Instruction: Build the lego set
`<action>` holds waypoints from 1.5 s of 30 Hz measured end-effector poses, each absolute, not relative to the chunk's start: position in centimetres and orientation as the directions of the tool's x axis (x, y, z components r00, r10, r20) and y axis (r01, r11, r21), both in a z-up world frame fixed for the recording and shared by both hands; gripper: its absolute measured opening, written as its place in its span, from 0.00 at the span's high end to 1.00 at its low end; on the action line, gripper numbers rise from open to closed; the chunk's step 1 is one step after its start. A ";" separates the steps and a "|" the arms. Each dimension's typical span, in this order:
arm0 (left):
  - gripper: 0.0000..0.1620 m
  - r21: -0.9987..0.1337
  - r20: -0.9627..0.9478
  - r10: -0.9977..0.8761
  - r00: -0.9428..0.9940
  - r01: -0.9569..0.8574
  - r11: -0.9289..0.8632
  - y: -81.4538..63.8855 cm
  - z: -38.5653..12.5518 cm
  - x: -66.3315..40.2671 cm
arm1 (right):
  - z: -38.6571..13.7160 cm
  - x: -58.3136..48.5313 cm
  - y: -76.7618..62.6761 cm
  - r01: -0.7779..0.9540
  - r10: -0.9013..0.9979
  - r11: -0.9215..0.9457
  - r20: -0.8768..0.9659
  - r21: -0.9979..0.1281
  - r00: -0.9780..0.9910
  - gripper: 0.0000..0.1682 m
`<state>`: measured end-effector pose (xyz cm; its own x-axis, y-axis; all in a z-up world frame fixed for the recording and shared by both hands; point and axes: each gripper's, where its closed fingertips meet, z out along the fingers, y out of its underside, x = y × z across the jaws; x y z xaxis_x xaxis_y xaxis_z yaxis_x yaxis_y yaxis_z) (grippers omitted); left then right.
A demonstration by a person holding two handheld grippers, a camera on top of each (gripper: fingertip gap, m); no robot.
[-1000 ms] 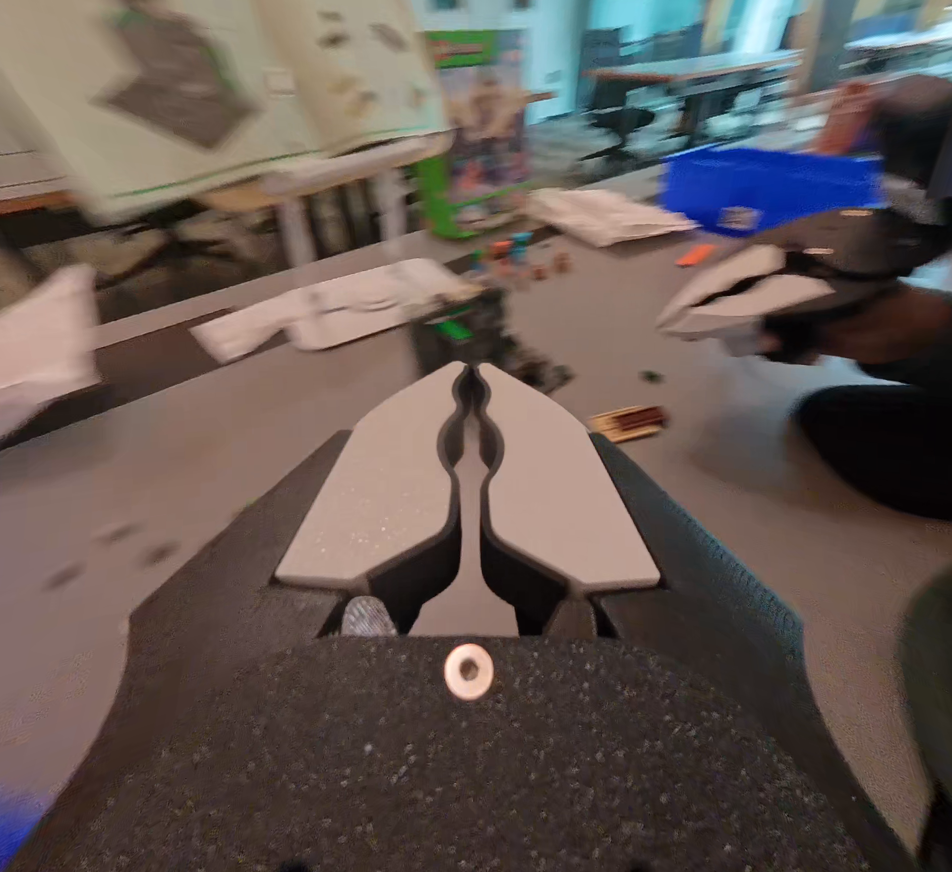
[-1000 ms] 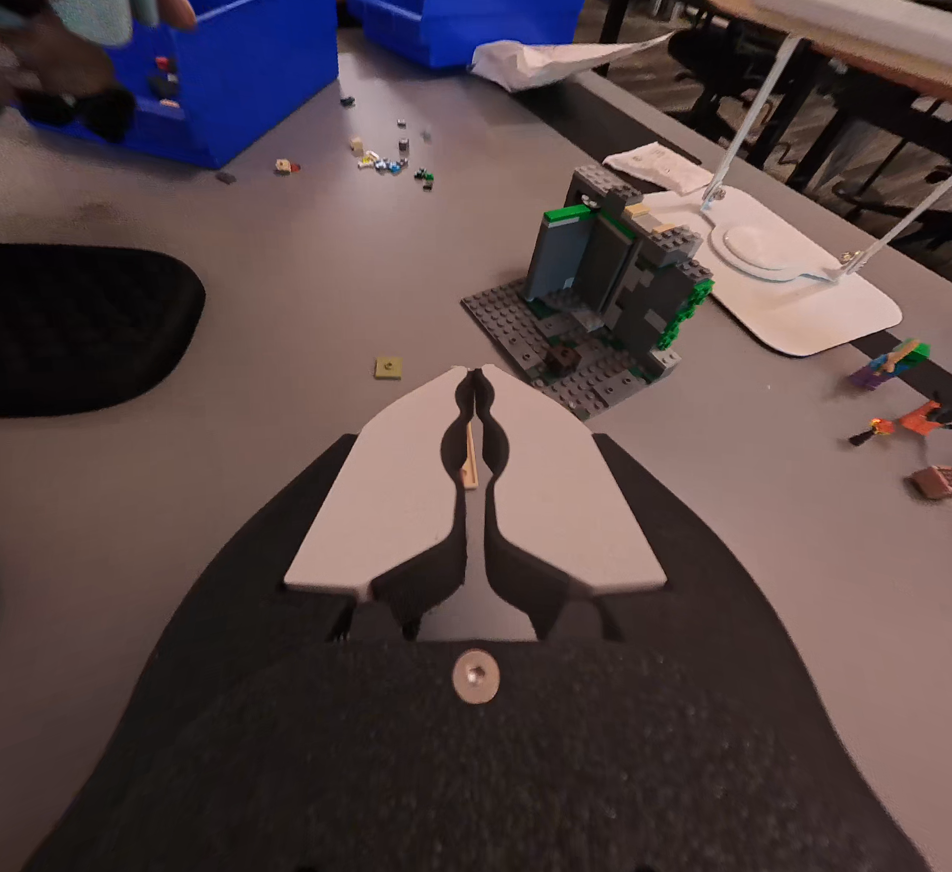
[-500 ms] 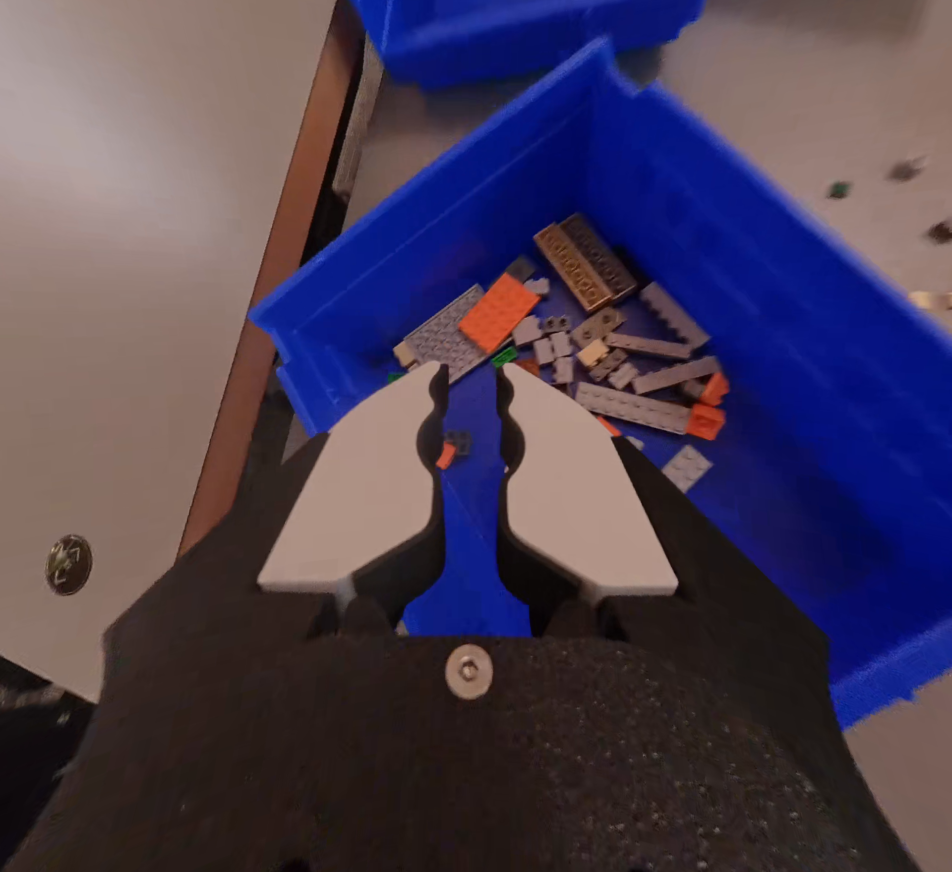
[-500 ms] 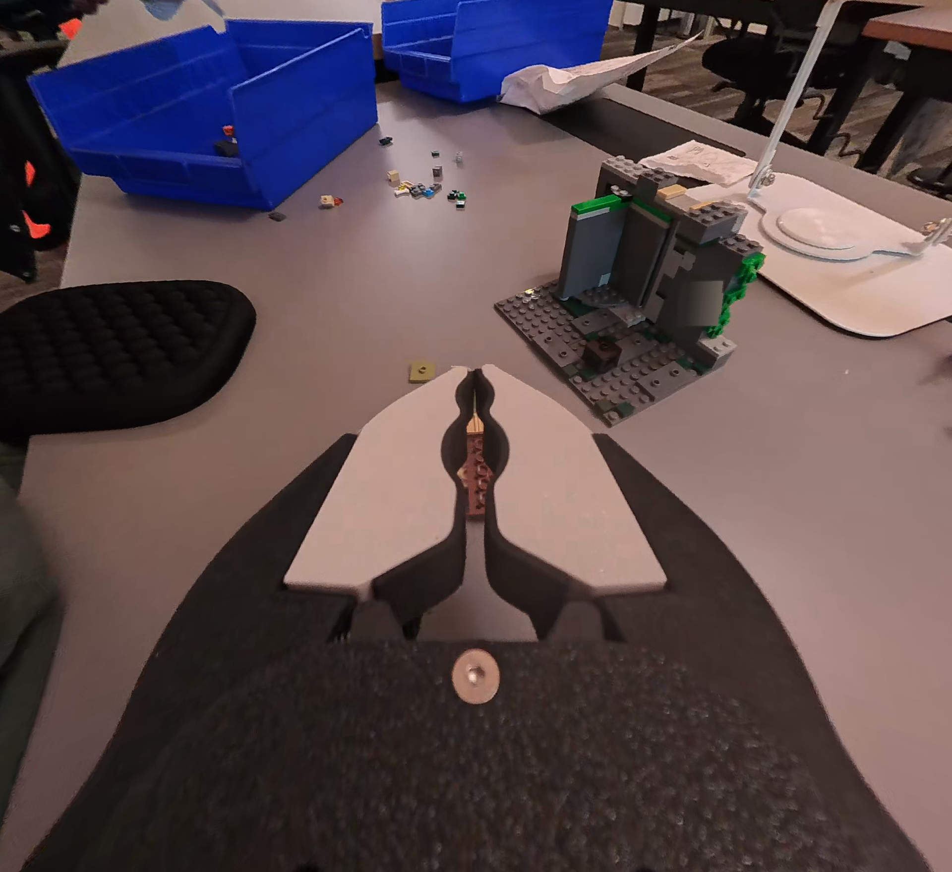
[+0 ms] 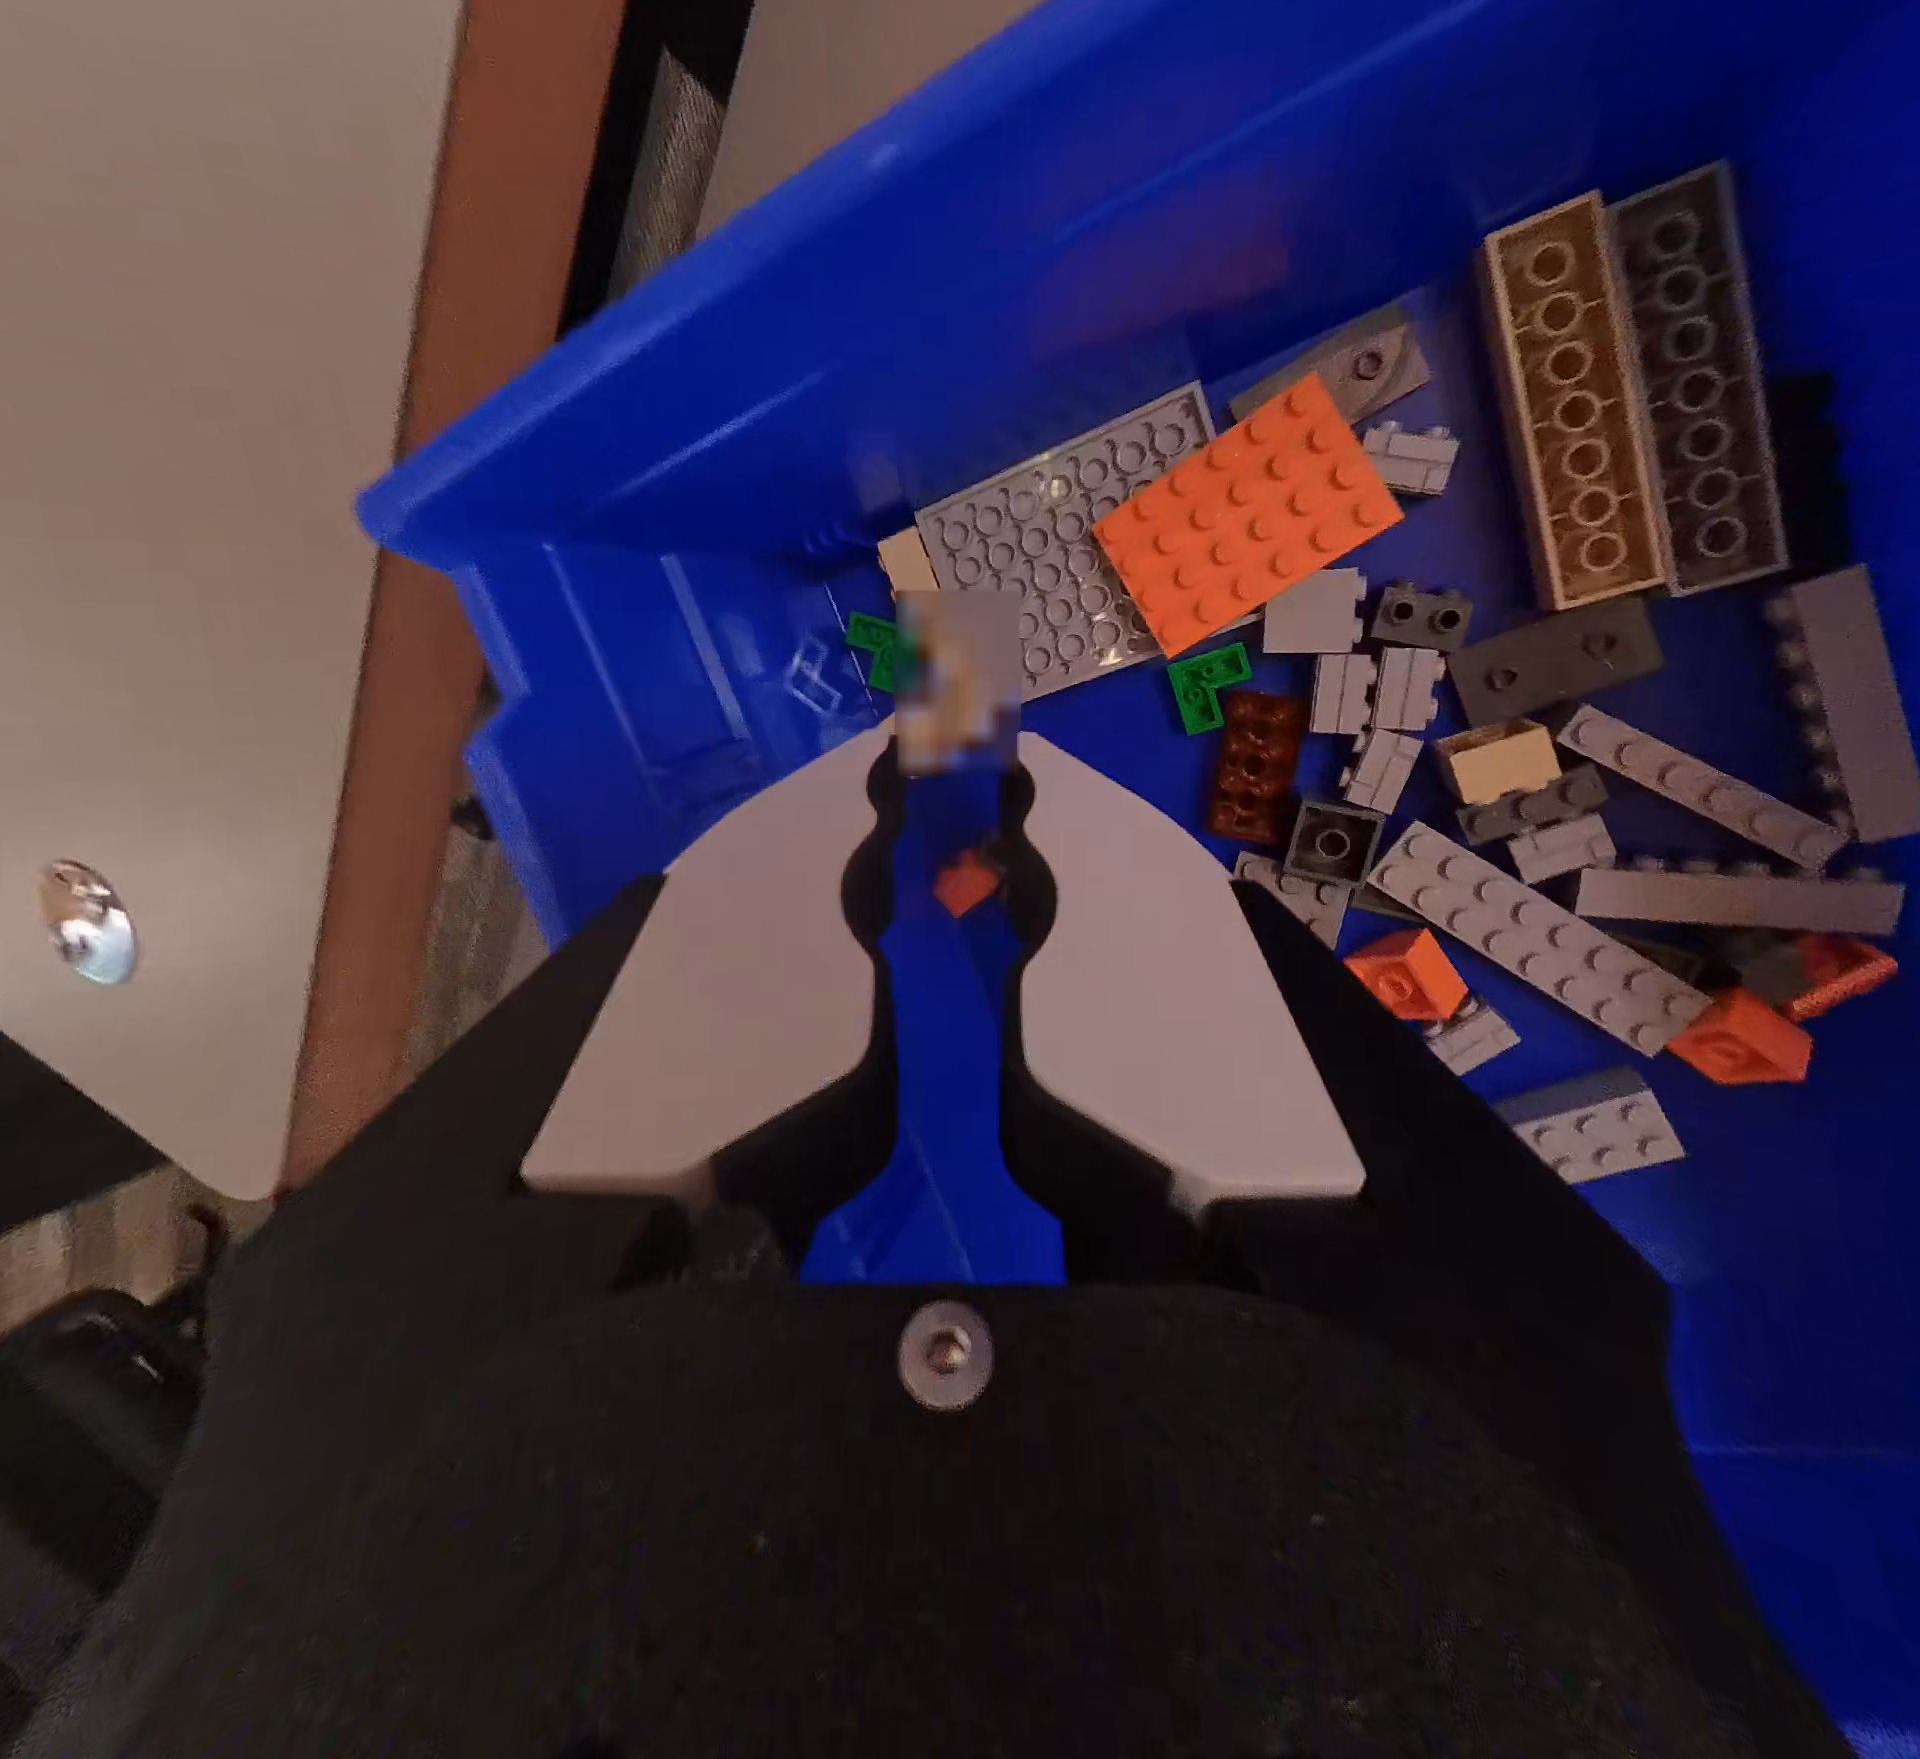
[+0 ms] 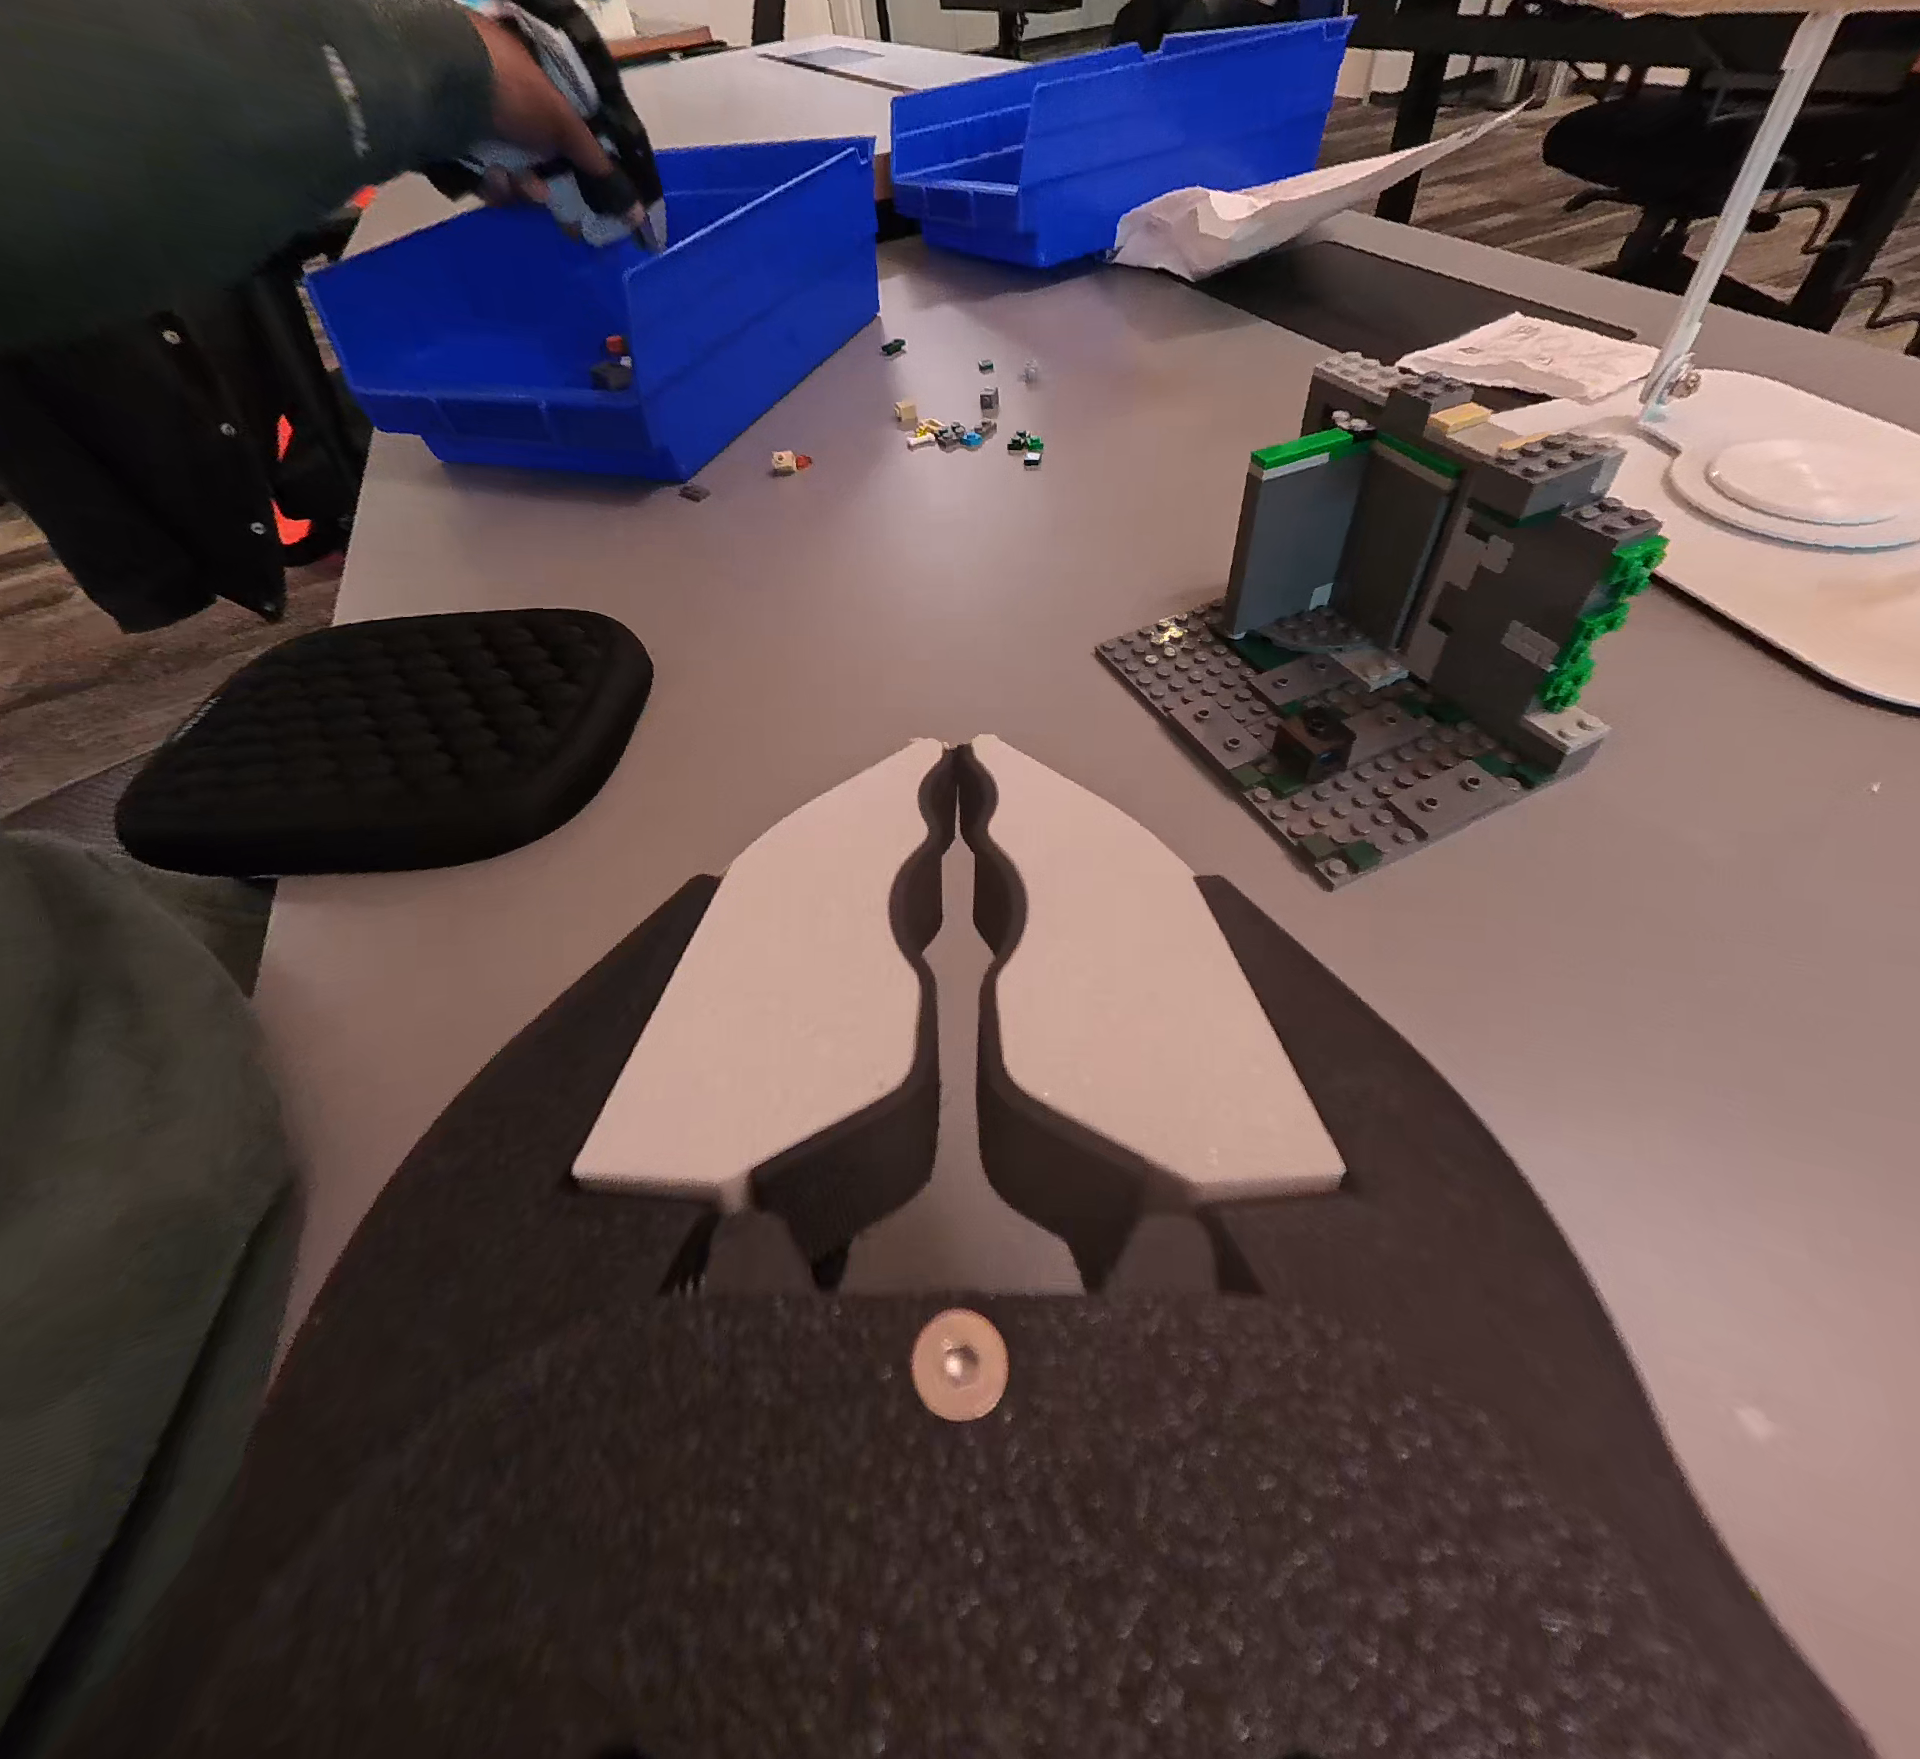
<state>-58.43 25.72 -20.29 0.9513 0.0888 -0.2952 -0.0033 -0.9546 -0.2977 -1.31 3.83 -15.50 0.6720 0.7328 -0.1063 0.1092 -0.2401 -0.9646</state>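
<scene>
The grey counter (image 6: 883,629) carries two blue bins: the near blue bin (image 6: 748,307) stands at its left edge and the far blue bin (image 6: 1122,140) behind it. Beside the near one lies a scatter of small loose bricks (image 6: 961,431). The grey lego build (image 6: 1403,629) stands on the right on its studded baseplate. Behind it lie a white lamp base (image 6: 1787,546), a folded paper sheet (image 6: 1527,353) and a crumpled white paper (image 6: 1278,208).

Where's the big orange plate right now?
In the left wrist view, the orange plate lies inside the blue bin, overlapping the grey plate, left of the tan brick.
</scene>
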 end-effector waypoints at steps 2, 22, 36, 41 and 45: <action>0.90 -0.278 -0.310 0.128 0.942 0.039 -0.960 25.5 -21.2 -58.9 | -15.2 -1.2 3.7 0.096 0.734 -0.239 -0.114 -0.966 0.670 1.00; 0.84 -0.260 -0.349 0.265 0.899 0.179 -0.949 25.7 -23.8 -58.7 | -13.5 -0.6 2.9 -0.024 0.753 -0.262 -0.220 -0.965 0.620 1.00; 0.81 -0.153 -0.282 0.286 0.916 0.251 -0.956 25.5 -24.7 -59.9 | -13.8 0.1 3.5 -0.050 0.737 -0.291 -0.257 -0.956 0.626 1.00; 0.92 -0.136 -0.243 0.249 0.938 0.221 -0.966 25.9 -25.0 -59.2 | -13.8 0.1 3.4 -0.051 0.737 -0.292 -0.259 -0.955 0.624 1.00; 0.92 -0.150 -0.239 0.240 0.941 0.208 -0.967 26.0 -25.0 -59.3 | -13.7 0.1 3.4 -0.053 0.738 -0.290 -0.258 -0.956 0.623 1.00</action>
